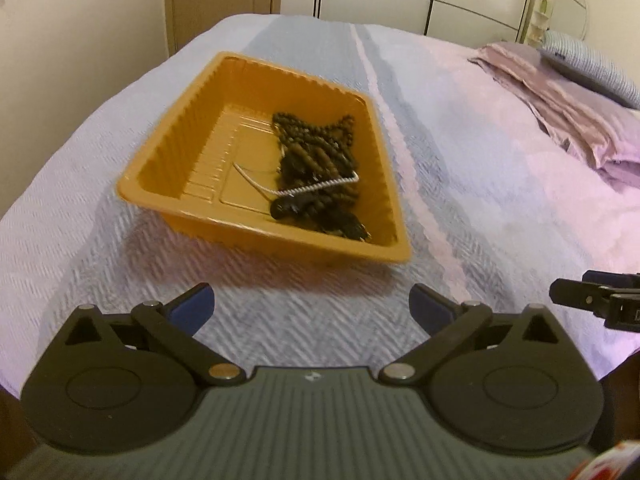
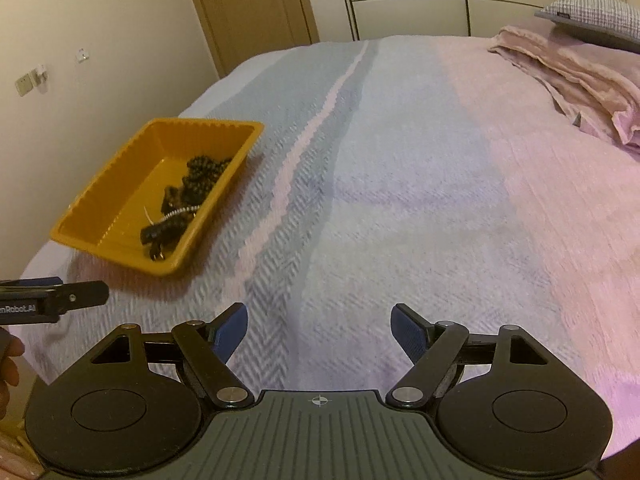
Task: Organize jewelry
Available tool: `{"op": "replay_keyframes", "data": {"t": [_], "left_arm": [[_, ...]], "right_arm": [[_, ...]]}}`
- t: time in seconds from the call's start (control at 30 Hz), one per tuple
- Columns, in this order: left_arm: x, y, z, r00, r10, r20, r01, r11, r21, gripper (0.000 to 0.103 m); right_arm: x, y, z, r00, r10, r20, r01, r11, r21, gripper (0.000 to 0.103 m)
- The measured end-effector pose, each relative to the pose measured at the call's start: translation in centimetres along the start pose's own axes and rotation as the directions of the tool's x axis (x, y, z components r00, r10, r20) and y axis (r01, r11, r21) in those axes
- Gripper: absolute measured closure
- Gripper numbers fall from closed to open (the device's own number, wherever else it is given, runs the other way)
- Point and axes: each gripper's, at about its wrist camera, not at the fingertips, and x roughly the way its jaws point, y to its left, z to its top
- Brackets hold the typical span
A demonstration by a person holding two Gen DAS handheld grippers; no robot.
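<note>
— Since the jewelry [image 1: 316, 168] lies already in the orange tray [image 1: 168, 160] on the bed [image 1: 460, 160], which step is this?

— I judge a step between pieces: no jewelry shows outside the tray, so the next move needs a new target.

— And the fingers?

— Left gripper [image 1: 312, 306] stands wide apart, empty. Right gripper [image 2: 319, 330] is also apart, holding nothing, touching nothing.
</note>
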Motion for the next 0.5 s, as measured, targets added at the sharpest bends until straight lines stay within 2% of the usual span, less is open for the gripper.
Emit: {"op": "replay_keyframes", "data": {"t": [0.17, 0.5], "left_arm": [[0.0, -1.5, -0.5, 0.999, -0.038, -0.038, 0.038, 0.999, -0.017, 0.000], [0.1, -2.5, -1.5, 0.999, 0.011, -0.040, -0.010, 1.000, 0.016, 0.000]], "right_arm": [[0.1, 0.5, -0.8, 0.999, -0.019, -0.026, 0.019, 1.000, 0.000, 0.025], [-0.1, 1.5, -1.5, 0.997, -0.061, -0.047, 0.059, 0.997, -0.039, 0.025]]}}
